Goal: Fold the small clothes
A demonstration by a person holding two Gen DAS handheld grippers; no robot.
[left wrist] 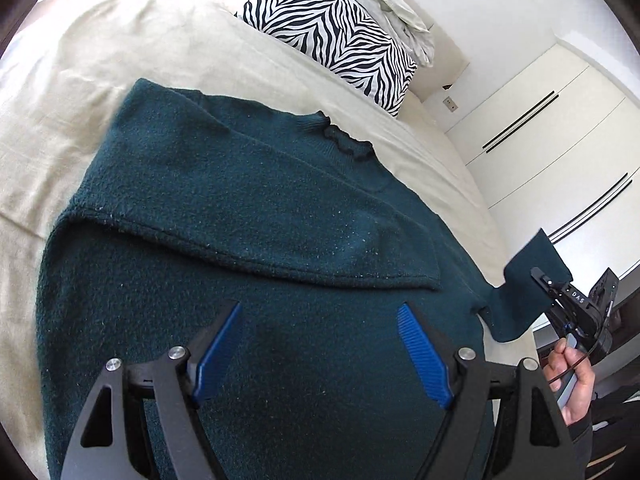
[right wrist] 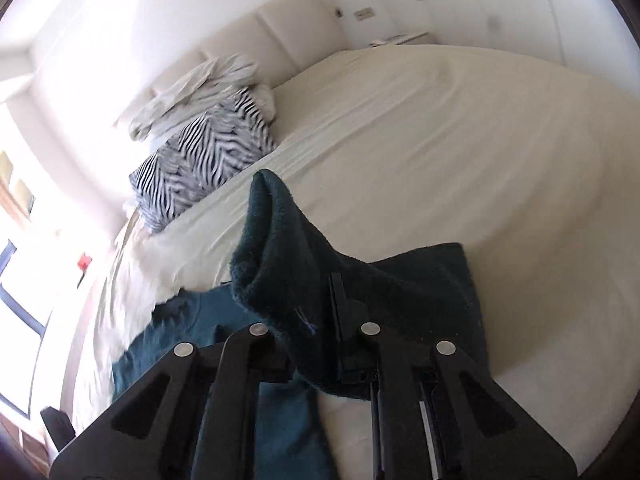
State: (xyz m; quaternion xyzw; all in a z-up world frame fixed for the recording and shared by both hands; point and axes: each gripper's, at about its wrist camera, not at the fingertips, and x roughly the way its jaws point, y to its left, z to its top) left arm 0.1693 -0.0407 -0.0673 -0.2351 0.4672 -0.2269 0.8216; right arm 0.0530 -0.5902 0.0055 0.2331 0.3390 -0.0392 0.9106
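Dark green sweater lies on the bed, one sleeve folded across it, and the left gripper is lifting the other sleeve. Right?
Not quite: the right gripper lifts the other sleeve; the left wrist view shows the left gripper open above the dark green sweater on the bed.

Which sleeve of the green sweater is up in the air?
The right sleeve, pinched by the right gripper off the bed's edge. The other sleeve lies folded flat across the sweater.

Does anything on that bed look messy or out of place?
Only the crumpled blanket heaped behind the zebra-print pillow. The green sweater lies flat, one sleeve folded across, the other sleeve lifted in the right gripper.
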